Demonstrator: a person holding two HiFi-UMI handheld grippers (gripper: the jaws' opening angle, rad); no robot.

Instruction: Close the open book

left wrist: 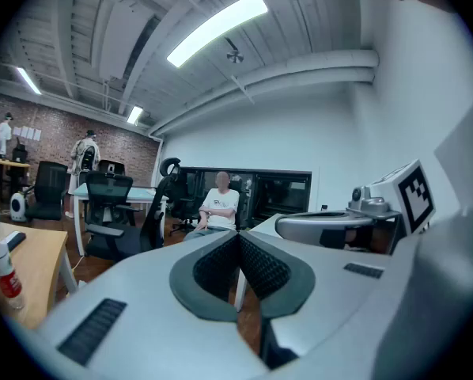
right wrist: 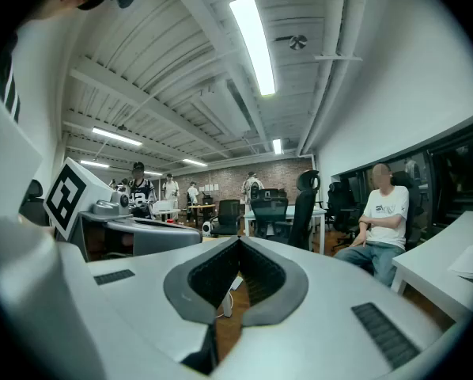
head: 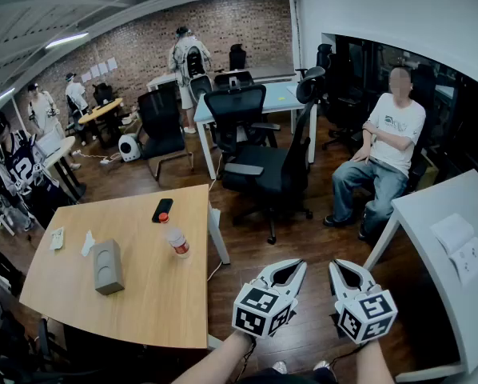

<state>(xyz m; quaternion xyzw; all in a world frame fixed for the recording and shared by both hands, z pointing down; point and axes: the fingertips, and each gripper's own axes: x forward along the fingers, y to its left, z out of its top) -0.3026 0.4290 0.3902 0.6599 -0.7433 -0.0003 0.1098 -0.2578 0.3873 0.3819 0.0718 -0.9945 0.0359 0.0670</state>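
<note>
Book [head: 460,247] lies open on the white bench [head: 429,204] at right, well apart from both tools. Left hand-held gripper [head: 300,265] and right hand-held gripper [head: 336,265] hang side by side over the floor [head: 251,250], jaws closed together, nothing held.

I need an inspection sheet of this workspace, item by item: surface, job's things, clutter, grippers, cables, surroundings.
Surface: wooden table at left, white table at right; both hold things.
Job's things: white open pages, likely the book, on the white table; untouched.
Clutter: phone, bottle, grey box, paper scraps on the wooden table.
Grippers: left gripper and right gripper both shut, empty, over the floor between the tables.
Cables: thin cable on the floor by the wooden table's leg.
Surroundings: black office chair, seated person, more people standing at the back.
</note>
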